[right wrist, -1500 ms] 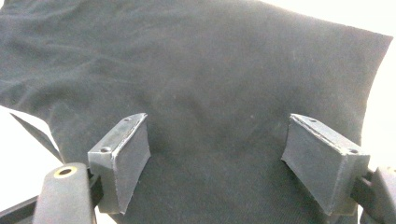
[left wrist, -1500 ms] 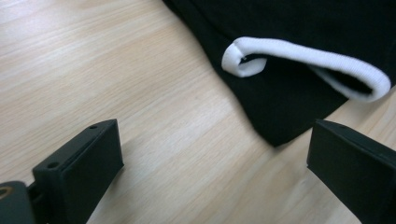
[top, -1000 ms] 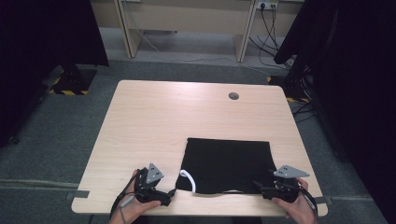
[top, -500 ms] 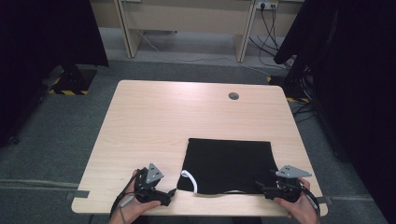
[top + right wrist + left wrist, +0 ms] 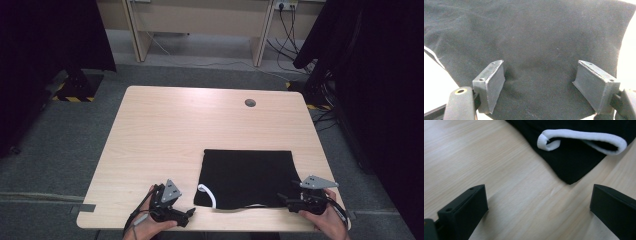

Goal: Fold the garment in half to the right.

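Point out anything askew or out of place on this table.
The folded black garment lies fairly square, but its white-trimmed edge curls up in a loop at the near left corner instead of lying flat. Both the left gripper and the right gripper are open, holding nothing.

Folded black garment (image 5: 247, 176) on wooden table (image 5: 190, 130).
White trim (image 5: 207, 194) at its near-left corner; left gripper (image 5: 187, 214) beside it, right gripper (image 5: 284, 198) at near-right edge.

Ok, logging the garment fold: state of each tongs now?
Left tongs: open, empty, over bare table short of the black garment.
Right tongs: open over the garment, gripping nothing.
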Available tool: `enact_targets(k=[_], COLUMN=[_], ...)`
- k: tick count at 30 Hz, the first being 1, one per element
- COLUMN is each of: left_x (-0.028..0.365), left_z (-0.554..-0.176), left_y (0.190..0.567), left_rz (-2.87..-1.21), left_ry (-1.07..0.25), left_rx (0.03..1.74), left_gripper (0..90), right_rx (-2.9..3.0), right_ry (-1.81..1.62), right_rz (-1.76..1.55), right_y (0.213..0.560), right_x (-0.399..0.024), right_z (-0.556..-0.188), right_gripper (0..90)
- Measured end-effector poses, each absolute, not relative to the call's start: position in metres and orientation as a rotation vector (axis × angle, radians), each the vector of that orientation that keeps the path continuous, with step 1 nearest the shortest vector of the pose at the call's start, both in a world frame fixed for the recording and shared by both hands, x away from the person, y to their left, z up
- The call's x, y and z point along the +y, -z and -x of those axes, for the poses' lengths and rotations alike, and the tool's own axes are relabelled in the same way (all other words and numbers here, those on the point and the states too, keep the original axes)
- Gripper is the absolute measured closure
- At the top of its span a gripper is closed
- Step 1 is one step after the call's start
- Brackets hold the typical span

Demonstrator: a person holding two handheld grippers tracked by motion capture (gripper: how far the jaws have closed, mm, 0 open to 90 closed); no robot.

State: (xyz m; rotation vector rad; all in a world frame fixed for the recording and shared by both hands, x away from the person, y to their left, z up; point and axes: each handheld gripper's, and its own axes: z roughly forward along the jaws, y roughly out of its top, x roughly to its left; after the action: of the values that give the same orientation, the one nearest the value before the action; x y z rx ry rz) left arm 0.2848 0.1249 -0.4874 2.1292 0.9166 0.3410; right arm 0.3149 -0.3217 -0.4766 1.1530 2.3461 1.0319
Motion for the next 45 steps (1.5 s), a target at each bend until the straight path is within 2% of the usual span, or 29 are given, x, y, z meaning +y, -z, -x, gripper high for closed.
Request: enact_targets(k=[7,17,22,25,30,32,35,40,43,45], left_x=[0.101,0.079,0.071,0.064,0.058,0.058,0.060,0.059,0.057,0.057], left_z=[-0.286,-0.293,-0.297,-0.298,-0.296,-0.294,-0.294,-0.294,-0.292,-0.291], left_y=[0.486,0.483,0.484,0.484,0.483,0.481,0.481,0.482,0.482,0.482], left_rz=[-2.134,-2.089,-2.094,-2.122,-2.160,-2.153,-2.140,-2.130,-2.128,-2.128], left_ry=[-0.288,-0.222,-0.232,-0.281,-0.368,-0.362,-0.363,-0.357,-0.356,-0.353], left_rx=[0.865,0.898,0.913,0.908,0.880,0.862,0.843,0.817,0.804,0.801], left_gripper=[2.1,3.1,2.9,3.1,14.4,27.9,43.0,61.6,69.6,71.8], right_rx=[2.342,2.340,2.340,2.339,2.339,2.340,2.340,2.343,2.346,2.348], right_ry=[-1.038,-1.038,-1.036,-1.036,-1.036,-1.036,-1.036,-1.033,-1.032,-1.031], right_rz=[-1.153,-1.151,-1.151,-1.151,-1.150,-1.150,-1.150,-1.149,-1.150,-1.151], right_y=[0.477,0.477,0.477,0.477,0.477,0.477,0.477,0.477,0.477,0.477], right_x=[-0.324,-0.324,-0.324,-0.324,-0.324,-0.324,-0.324,-0.324,-0.324,-0.324], right_z=[-0.315,-0.315,-0.315,-0.315,-0.315,-0.315,-0.314,-0.315,-0.315,-0.315], right_gripper=[24.7,24.7,24.7,24.7,24.7,24.7,24.7,24.7,24.7,24.7])
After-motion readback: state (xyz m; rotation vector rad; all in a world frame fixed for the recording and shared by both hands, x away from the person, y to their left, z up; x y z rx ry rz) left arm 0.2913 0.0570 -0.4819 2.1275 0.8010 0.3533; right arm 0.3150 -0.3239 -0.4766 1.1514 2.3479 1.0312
